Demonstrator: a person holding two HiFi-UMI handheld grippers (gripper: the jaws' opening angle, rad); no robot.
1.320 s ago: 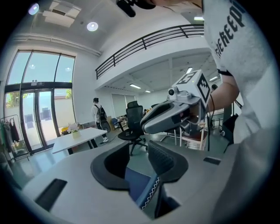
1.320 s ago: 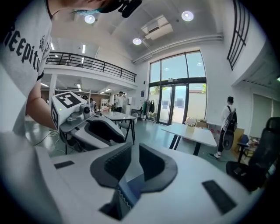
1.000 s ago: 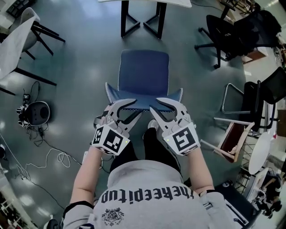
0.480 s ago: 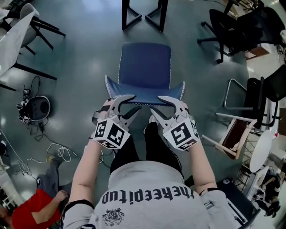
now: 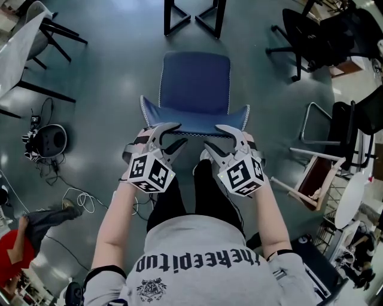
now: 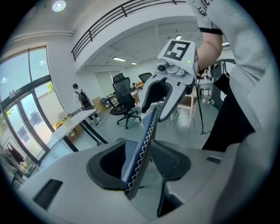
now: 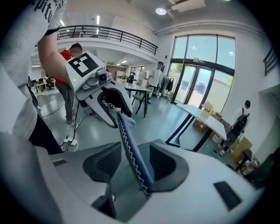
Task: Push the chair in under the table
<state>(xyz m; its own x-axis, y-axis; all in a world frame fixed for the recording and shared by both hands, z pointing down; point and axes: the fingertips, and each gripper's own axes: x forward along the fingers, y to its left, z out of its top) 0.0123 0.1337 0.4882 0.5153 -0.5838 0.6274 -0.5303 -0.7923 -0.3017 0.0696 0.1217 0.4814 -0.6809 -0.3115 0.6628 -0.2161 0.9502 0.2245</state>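
The blue chair's seat (image 5: 196,80) faces the black legs of a table (image 5: 192,18) at the top of the head view. Its backrest (image 5: 194,122), edged with white zigzag stitching, is nearest me. My left gripper (image 5: 173,134) straddles the backrest's top edge near its left end, my right gripper (image 5: 214,136) near its right end. Both pairs of jaws are opening. In the left gripper view the backrest edge (image 6: 142,148) runs between the pads of my left gripper (image 6: 146,164). In the right gripper view the backrest edge (image 7: 131,148) lies between the pads of my right gripper (image 7: 135,168).
A black office chair (image 5: 311,36) stands at the upper right and a metal-framed chair (image 5: 335,137) at the right. A round grey device (image 5: 45,146) and cables (image 5: 78,203) lie on the floor at the left. A person in red (image 5: 15,257) crouches at the lower left.
Both grippers have sunk over the backrest's top edge and their jaws have spread wider. The person in red came into view and moved toward the left edge.
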